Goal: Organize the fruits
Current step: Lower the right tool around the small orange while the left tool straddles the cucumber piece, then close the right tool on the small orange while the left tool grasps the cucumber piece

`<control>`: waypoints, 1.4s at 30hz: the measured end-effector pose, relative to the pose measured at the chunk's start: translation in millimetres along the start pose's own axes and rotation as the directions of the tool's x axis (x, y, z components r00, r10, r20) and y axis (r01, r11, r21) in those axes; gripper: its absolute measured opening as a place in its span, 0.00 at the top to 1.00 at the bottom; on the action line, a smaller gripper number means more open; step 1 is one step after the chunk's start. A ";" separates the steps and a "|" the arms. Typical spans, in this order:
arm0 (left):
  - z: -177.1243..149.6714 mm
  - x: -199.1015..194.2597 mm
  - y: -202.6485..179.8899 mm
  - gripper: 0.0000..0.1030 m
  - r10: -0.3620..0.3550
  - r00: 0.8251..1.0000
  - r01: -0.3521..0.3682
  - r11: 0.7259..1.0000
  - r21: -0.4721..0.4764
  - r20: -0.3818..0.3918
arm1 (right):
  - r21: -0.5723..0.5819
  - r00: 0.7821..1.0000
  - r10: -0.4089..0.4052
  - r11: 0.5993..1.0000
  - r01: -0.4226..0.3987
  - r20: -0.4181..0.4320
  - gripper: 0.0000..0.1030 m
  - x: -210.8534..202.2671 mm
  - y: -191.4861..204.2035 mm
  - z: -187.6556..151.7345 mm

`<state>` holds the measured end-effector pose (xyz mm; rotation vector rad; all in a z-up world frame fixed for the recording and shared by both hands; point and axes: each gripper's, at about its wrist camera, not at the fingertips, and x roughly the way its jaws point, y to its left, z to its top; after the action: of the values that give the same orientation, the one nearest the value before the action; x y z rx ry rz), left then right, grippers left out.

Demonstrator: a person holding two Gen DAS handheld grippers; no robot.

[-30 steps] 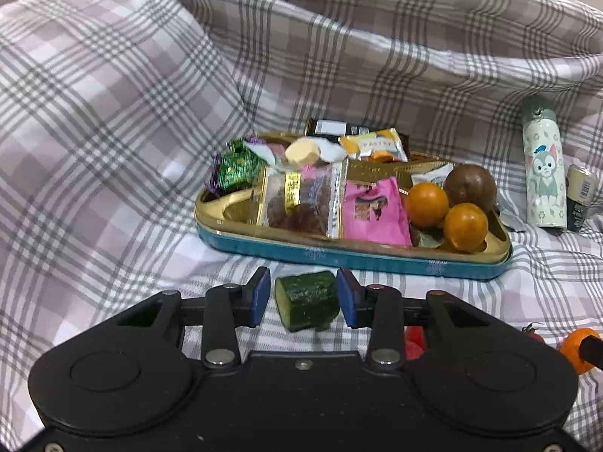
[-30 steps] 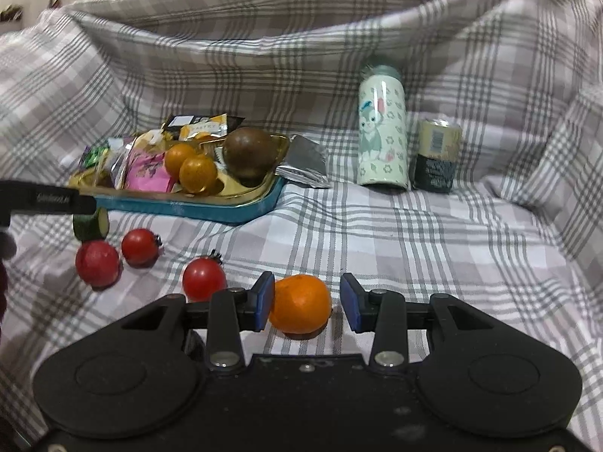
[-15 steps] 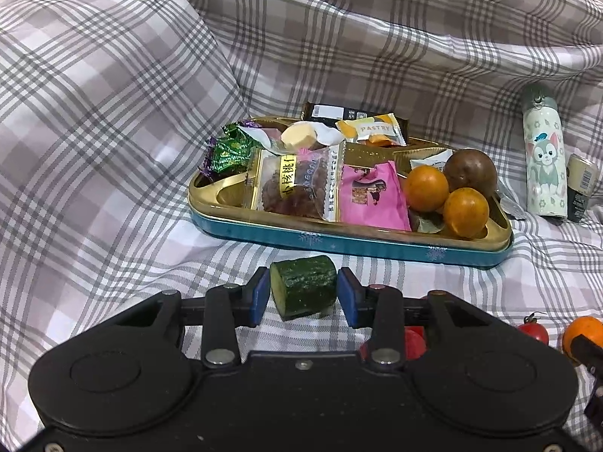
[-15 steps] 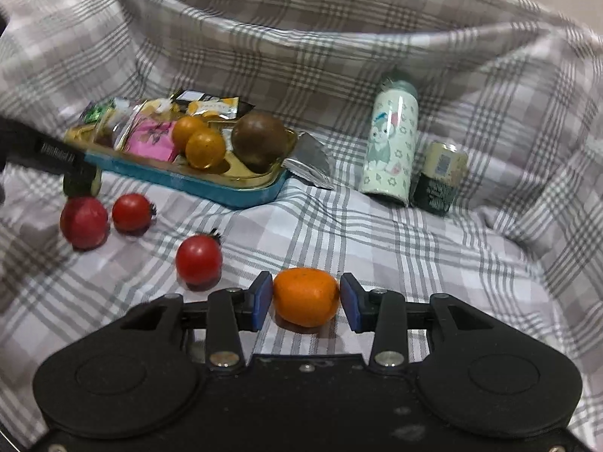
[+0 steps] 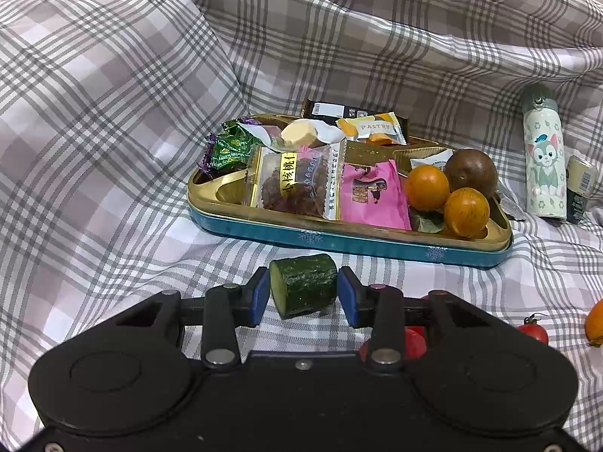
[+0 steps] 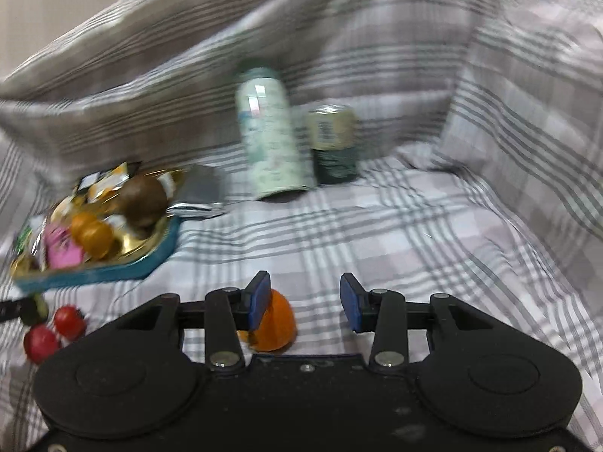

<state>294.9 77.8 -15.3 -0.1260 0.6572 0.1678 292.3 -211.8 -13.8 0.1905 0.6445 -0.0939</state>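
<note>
— Cucumber piece (image 5: 304, 285) sits between the blue pads of the left gripper (image 5: 303, 295), cut face turned left. Does it look clamped?

— The right pad touches it or nearly so; a thin gap shows at the left pad. I cannot tell whether the fingers truly pinch it. The piece is in front of the teal tin tray (image 5: 350, 239) with the gold insert, just short of its near wall.

— What is in the tray?

— Snack packets on the left and middle: a green foil sweet (image 5: 228, 147), a clear walnut packet (image 5: 297, 182), a pink packet (image 5: 371, 196), a pastry wrapper (image 5: 373, 130). At the right end, two small oranges (image 5: 427, 187) and a brown round fruit (image 5: 471, 173), all touching.

— And the right gripper (image 6: 305, 301)?

— Spread wide, holding nothing. An orange (image 6: 275, 322) lies on the plaid cloth (image 6: 377, 233) against the inner side of the left finger, well apart from the right finger. The view is blurred.

— Anything else loose?

— Two red tomatoes (image 6: 52, 331) at the lower left of the right view, near the tray's front. A cat-print bottle (image 5: 544, 154) and a small can (image 5: 580, 188) stand side by side to the tray's right.
</note>
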 end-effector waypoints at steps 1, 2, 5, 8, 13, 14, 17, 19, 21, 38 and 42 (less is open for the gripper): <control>0.0 0.0 0.1 0.52 0.000 1.000 0.000 1.000 0.001 -0.001 | 0.022 1.000 -0.002 1.000 0.002 -0.008 0.60 0.1 -4.7 0.3; 0.0 0.1 -0.2 0.52 0.000 1.000 0.000 1.000 0.001 -0.001 | 0.040 1.000 -0.004 0.999 0.004 -0.015 0.60 1.6 -8.3 1.2; -0.3 0.0 -0.5 0.52 0.002 1.000 -0.002 1.000 0.004 0.001 | 0.057 1.000 -0.020 0.998 0.021 -0.016 0.60 4.0 -10.0 1.5; -0.2 0.2 -0.4 0.52 0.001 1.000 -0.001 1.000 0.003 0.001 | 0.037 1.000 -0.029 0.999 0.028 0.004 0.59 4.1 -6.2 0.6; 0.1 0.5 0.4 0.52 -0.003 1.000 0.003 1.000 -0.002 0.001 | -0.009 0.999 -0.006 1.000 0.006 0.050 0.56 0.0 4.5 -1.6; 0.3 0.8 0.6 0.52 -0.004 1.000 0.004 1.000 -0.004 -0.001 | -0.020 0.998 -0.005 1.000 0.006 0.065 0.56 -1.0 7.3 -2.5; 0.4 0.6 0.6 0.52 -0.006 1.000 0.006 1.000 -0.007 -0.001 | -0.073 0.996 -0.036 0.996 0.042 0.080 0.56 4.7 16.2 -4.0; 0.5 0.6 0.7 0.52 -0.006 1.000 0.006 1.000 -0.006 0.000 | -0.082 0.994 -0.051 0.995 0.059 0.092 0.56 7.4 18.0 -5.4; 0.4 0.4 1.0 0.52 -0.007 1.000 0.007 1.000 -0.010 -0.001 | -0.085 0.993 -0.041 0.995 0.051 0.109 0.56 4.9 18.1 -5.4; 0.4 1.9 0.8 0.52 -0.010 1.000 0.010 1.000 -0.013 -0.004 | -0.166 1.000 -0.028 0.986 0.029 0.009 0.51 27.8 33.4 -15.1; -0.5 3.5 0.3 0.52 -0.010 1.000 0.010 1.000 -0.011 -0.009 | -0.133 0.999 -0.028 0.991 0.025 -0.025 0.50 35.8 29.9 -14.8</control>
<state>297.3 78.5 -17.9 -0.1404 0.6650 0.1614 316.5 -180.5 -42.6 0.0544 0.6774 -0.0739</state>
